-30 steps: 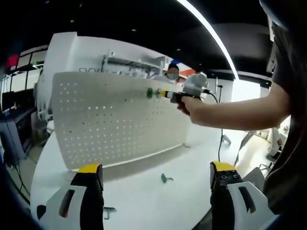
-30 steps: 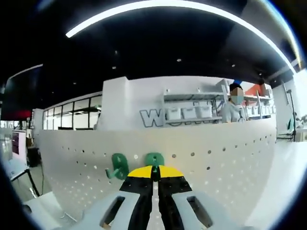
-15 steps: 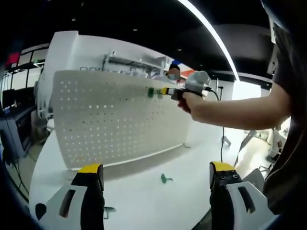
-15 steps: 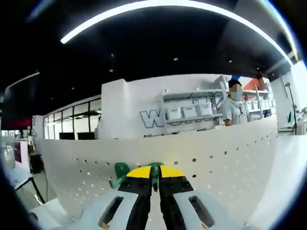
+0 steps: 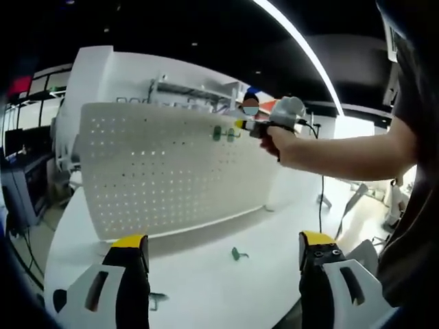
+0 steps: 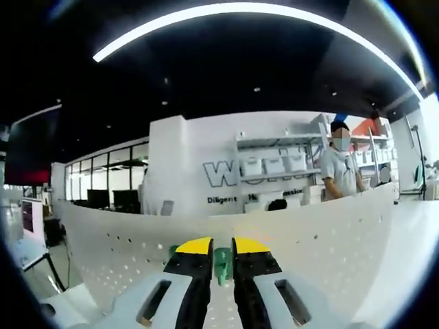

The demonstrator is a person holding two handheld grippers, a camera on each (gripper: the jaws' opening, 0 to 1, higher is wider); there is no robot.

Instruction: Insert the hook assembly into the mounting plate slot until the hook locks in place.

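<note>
A white pegboard mounting plate (image 5: 171, 171) stands upright on the white table (image 5: 206, 281). Two green hooks (image 5: 216, 133) (image 5: 230, 133) hang side by side near its top edge. In the left gripper view a hand holds my right gripper (image 5: 240, 125) just right of and slightly above them. In the right gripper view my right gripper (image 6: 221, 245) has its jaws a little apart, and one green hook (image 6: 221, 260) sits on the plate (image 6: 329, 233) in the gap between them. My left gripper (image 5: 222, 240) is wide open over the table, holding nothing.
A loose green hook (image 5: 238, 254) lies on the table in front of the plate, and a darker one (image 5: 156, 298) lies near my left jaw. A person (image 6: 339, 171) stands by the shelves behind the plate. A cable (image 5: 317, 199) hangs at the right.
My right gripper's jaws, shut on the green hook before, have parted, and the hook stays on the plate. The gripper has risen slightly along the plate's top edge. The left gripper has hardly moved.
</note>
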